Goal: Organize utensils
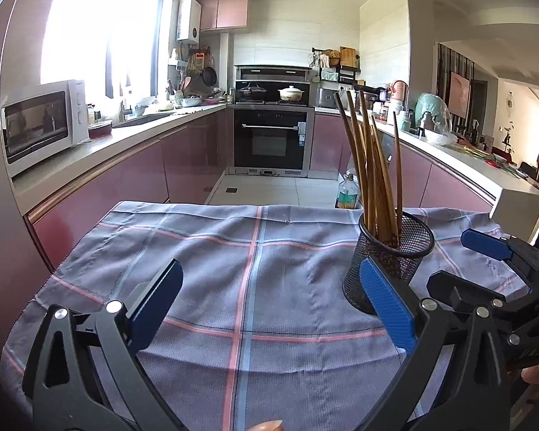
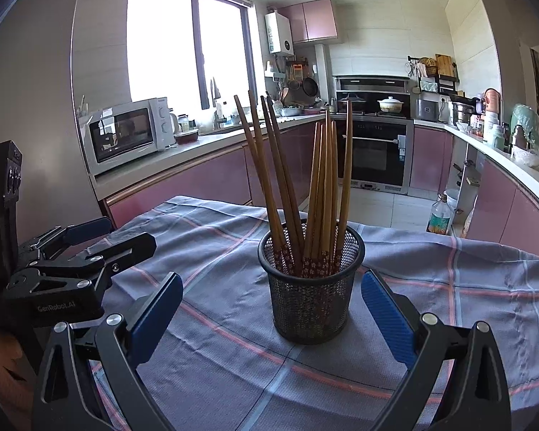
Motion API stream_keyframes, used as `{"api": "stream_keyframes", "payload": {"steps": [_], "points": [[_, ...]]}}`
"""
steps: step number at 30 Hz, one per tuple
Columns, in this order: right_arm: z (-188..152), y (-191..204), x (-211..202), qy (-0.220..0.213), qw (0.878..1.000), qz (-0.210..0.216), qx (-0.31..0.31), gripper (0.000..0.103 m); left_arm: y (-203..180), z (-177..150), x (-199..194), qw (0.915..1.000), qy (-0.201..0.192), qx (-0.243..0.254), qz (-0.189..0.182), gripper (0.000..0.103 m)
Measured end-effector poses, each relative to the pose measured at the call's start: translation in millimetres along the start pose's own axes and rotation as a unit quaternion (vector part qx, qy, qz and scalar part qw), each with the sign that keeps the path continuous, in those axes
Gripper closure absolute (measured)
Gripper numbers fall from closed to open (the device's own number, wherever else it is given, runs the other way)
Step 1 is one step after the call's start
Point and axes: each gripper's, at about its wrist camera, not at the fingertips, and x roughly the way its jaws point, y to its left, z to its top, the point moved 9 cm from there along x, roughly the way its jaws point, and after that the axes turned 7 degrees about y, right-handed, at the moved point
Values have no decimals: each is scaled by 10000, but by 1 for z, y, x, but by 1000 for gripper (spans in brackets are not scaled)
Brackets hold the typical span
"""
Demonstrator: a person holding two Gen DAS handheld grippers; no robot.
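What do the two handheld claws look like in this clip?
Both match: the left claw and right claw have black skeletal linkage arms with silver pivot bolts and ribbed blue finger pads. White "GenRobot.AI" lettering marks the left claw's black body. No cables or sleeves show.

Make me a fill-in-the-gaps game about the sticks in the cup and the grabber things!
1. The chopsticks stand in a black ____ cup.
2. The cup sits on a checked ____.
3. The right gripper has its jaws ____, with the cup in front of them.
4. The left gripper holds ____.

Missing words: mesh; cloth; open; nothing
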Motion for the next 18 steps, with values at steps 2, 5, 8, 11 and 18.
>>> {"api": "stream_keyframes", "payload": {"steps": [2,5,8,11,18], "points": [[-1,2,-1,-17,10000,17,13,7,-2,-2,-3,10000,-8,28,4,6],[-3,3,-3,-31,10000,27,27,7,-4,-2,-7,10000,-32,49,-9,6],[-3,4,-5,-49,10000,27,29,7,-4,-2,-9,10000,-53,43,-13,6],[-4,4,-7,-79,10000,36,28,7,-5,-2,-10,10000,-57,39,-13,6],[-6,6,-8,-75,10000,53,31,7,-5,-2,-10,10000,-49,25,-36,6]]}}
